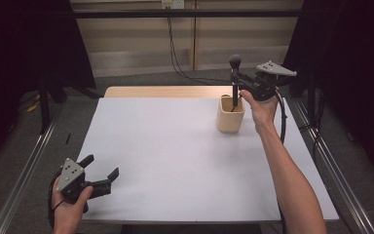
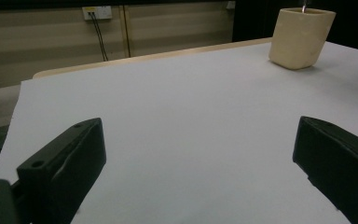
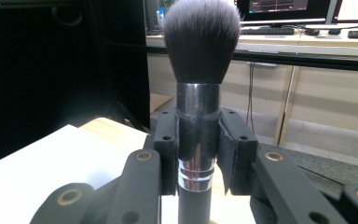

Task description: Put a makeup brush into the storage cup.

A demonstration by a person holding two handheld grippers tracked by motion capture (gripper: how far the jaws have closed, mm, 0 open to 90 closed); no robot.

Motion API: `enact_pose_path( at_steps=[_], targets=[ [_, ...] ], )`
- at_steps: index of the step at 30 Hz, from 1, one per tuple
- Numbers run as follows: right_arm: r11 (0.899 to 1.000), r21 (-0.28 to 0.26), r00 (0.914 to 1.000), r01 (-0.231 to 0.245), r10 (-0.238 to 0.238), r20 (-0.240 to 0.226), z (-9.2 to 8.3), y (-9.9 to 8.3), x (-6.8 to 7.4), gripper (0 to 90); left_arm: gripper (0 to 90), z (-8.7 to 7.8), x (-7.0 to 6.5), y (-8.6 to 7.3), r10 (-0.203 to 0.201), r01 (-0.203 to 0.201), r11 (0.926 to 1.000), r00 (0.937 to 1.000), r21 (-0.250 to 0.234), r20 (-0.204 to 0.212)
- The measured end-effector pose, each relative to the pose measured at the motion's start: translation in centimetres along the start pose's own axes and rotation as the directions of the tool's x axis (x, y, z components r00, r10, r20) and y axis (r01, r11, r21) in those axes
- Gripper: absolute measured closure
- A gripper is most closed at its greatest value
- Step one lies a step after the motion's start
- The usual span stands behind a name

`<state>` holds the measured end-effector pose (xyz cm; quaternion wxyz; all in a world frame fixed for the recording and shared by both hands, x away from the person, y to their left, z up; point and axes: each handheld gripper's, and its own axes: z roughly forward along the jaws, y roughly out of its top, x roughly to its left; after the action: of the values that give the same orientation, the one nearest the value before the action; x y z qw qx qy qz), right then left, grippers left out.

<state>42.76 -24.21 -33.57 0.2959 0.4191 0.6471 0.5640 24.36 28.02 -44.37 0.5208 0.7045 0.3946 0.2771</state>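
A: What is hard to make out here?

B: In the high view the lower end of the makeup brush (image 1: 234, 78) drops behind the rim of the cream cup (image 1: 230, 116), so I cannot tell whether its tip touches the bottom. In the left gripper view the cup (image 2: 301, 38) sits far off at the top right, its top edge cut by the frame, with just a sliver of the handle above the rim. In the right gripper view the handle runs out at the bottom edge, so the cup is out of sight there.

A: And the right gripper?

B: The right gripper (image 1: 237, 78) is clamped on the brush. In its own view the two black jaws press on either side of the brush (image 3: 198, 126) at its shiny metal ferrule, the dark bristle head standing upright above them. It hangs over the cup at the far right of the white table (image 1: 175, 161).

A: The left one?

B: The left gripper (image 1: 102, 168) sits at the near left corner of the table, jaws spread wide with nothing between them, just bare table top in its own view.

A: Counts?

B: One brush, one cup, two grippers, two hands.
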Motion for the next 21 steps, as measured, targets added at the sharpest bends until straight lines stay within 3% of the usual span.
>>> enact_pose_path(
  at_steps=[21],
  targets=[
    [1.000,0.019,1.0000,0.003,-0.003,0.006,0.9,-1.6,-1.1,71.3,2.5,0.0,0.0,0.0,0.000,0.000,1.0000,1.0000,0.001,0.003]
  ],
)
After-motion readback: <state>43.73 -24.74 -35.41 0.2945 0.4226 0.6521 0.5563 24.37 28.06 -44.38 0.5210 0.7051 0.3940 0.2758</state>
